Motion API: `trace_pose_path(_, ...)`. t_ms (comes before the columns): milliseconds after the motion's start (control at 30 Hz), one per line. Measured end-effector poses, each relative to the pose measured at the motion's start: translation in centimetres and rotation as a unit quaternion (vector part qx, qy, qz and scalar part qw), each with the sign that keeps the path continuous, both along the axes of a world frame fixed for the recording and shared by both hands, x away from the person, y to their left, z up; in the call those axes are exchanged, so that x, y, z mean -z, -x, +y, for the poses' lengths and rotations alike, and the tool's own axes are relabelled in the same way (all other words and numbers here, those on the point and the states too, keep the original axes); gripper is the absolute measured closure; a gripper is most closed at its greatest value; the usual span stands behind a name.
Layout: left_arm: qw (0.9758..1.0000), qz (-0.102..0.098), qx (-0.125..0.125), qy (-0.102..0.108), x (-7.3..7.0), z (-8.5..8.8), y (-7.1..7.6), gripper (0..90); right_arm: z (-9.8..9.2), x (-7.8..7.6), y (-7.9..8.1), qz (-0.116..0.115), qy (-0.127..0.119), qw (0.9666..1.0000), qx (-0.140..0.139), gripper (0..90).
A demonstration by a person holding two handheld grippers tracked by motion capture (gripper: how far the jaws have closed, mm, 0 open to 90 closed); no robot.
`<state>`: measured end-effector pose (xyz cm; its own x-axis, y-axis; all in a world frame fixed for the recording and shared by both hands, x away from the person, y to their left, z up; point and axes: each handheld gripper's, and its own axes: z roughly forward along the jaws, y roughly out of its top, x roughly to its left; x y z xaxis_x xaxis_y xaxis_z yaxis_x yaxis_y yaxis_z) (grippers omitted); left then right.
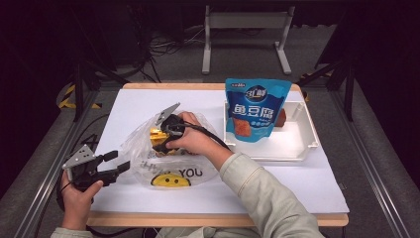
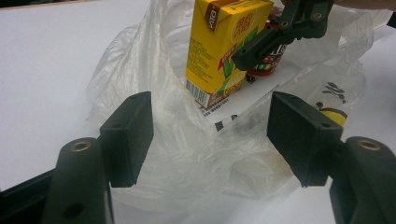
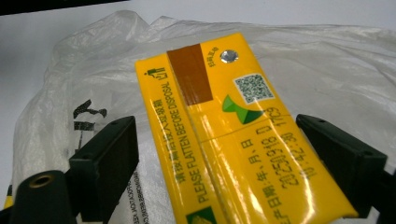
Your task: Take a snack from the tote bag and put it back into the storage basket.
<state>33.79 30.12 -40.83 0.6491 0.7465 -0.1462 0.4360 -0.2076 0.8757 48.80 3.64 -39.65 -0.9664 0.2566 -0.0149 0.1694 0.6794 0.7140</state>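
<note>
Inside the mouth of the clear bag (image 1: 171, 163) on the white counter (image 1: 307, 183) stands the yellow carton (image 3: 224, 135), and my right fingers (image 3: 116, 154) flank it, spread wide; I judge the pads not yet pressing on it. My left fingers (image 2: 128, 135) are apart and empty, hovering at the bag's near edge.

Handling: the carton is a stiff, glossy drink box, likely full and moderately heavy; its film face looks slippery. I would grip across the two broad sides, low on the body, not at the folded top. The bag is thin, limp and crinkly; it will collapse unless its rim is pinched.

Views: the right gripper view gives the carton's printed top and foil straw hole. The left gripper view reveals a second item behind the carton, dark with a red base (image 2: 264, 70). The high view adds the blue pouch (image 1: 255, 111) standing in the white tray (image 1: 309, 134), well apart.
</note>
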Motion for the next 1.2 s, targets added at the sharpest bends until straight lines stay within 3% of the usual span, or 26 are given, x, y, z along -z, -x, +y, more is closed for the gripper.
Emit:
trace_pose_path(200, 1.0, 0.0, 0.001, 0.001, 0.0, 0.0, 0.0, 32.4, 0.4, 0.2, 0.1, -0.005, 0.022, 0.9997, -0.002, 27.0)
trace_pose_path(267, 1.0, -0.001, 0.002, 0.001, 0.0, 0.0, 0.0, 32.2, 0.3, 0.0, 0.3, -0.015, 0.033, 0.9993, 0.002, 34.4)
trace_pose_path(333, 1.0, 0.0, 0.002, 0.002, 0.0, 0.0, 0.0, 32.2, 0.1, -0.3, 0.4, -0.01, 0.034, 0.9993, -0.008, 47.5)
trace_pose_path(367, 1.0, 0.0, 0.003, 0.001, 0.0, -0.1, 0.0, 32.2, 0.1, -0.4, 0.5, -0.009, 0.037, 0.9992, -0.013, 48.7)
trace_pose_path(500, 1.0, 0.0, 0.003, 0.0, 0.0, -0.2, 0.0, 32.2, 0.0, -0.5, 0.8, -0.019, 0.04, 0.9989, -0.012, 49.8)
trace_pose_path(700, 1.0, 0.001, 0.002, 0.002, 0.1, -0.1, -0.1, 32.2, -0.1, -1.0, 0.9, -0.013, 0.047, 0.9988, -0.009, 50.5)
trace_pose_path(800, 1.0, 0.002, 0.003, 0.0, 0.1, -0.1, -0.2, 32.3, -0.5, -1.8, 0.9, -0.014, 0.022, 0.9996, -0.01, 50.5)
trace_pose_path(1000, 1.0, 0.001, 0.005, 0.0, 0.1, -0.2, -0.2, 32.3, -1.0, -3.9, 1.5, -0.021, 0.01, 0.9995, -0.023, 50.3)
trace_pose_path(1200, 1.0, 0.002, 0.006, -0.001, 0.1, -0.3, -0.2, 32.3, -1.4, -5.0, 2.0, -0.022, 0.004, 0.9994, -0.028, 50.2)
